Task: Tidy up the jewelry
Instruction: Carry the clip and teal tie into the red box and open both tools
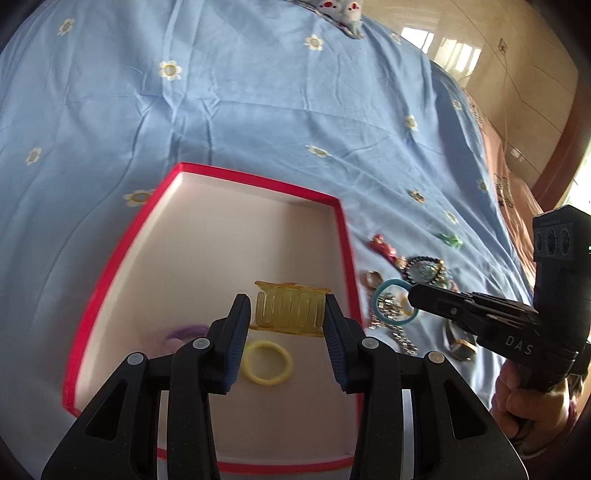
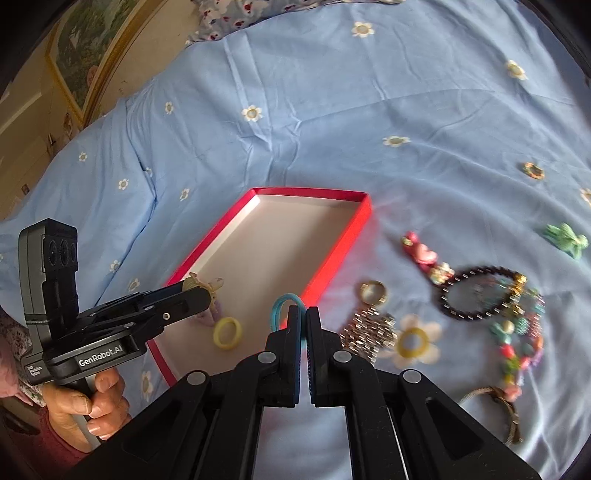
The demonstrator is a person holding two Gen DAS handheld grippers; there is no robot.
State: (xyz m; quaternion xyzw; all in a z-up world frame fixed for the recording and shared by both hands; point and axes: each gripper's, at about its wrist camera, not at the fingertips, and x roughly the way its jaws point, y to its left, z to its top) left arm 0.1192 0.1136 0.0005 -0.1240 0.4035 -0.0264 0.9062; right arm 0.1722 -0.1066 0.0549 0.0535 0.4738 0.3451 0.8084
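Landmark: red shallow box (image 1: 347, 236) with pale lining, lying open on a blue flowered bedsheet (image 1: 240, 103)
Left hand-held gripper (image 1: 288, 314): above the box, pads clamped on either end of a yellow translucent claw hair clip (image 1: 290, 308); a hand (image 2: 92, 402) grips its handle at the box's near left corner
Right hand-held gripper (image 2: 303, 317): at the box's right rim, pads pressed together on a teal hair tie (image 2: 284, 306), whose loop stands up over the red wall
Inside the box: a yellow hair tie (image 1: 267, 362) flat on the lining near the front; a purple item (image 1: 183, 332) to its left, too blurred to name
Right of the box, on the sheet: a gold ring (image 2: 373, 291) and a silver link bracelet (image 2: 369, 332) nearest the wall
Farther right of the box: a pink flower clip (image 2: 421, 253), a dark beaded bracelet (image 2: 476, 297), a multicoloured bead strand (image 2: 517, 343)
Farthest right of the box: a green bow clip (image 2: 567, 238), well apart from the rest
Beyond the box: a patterned pillow (image 2: 236, 14) at the sheet's far edge
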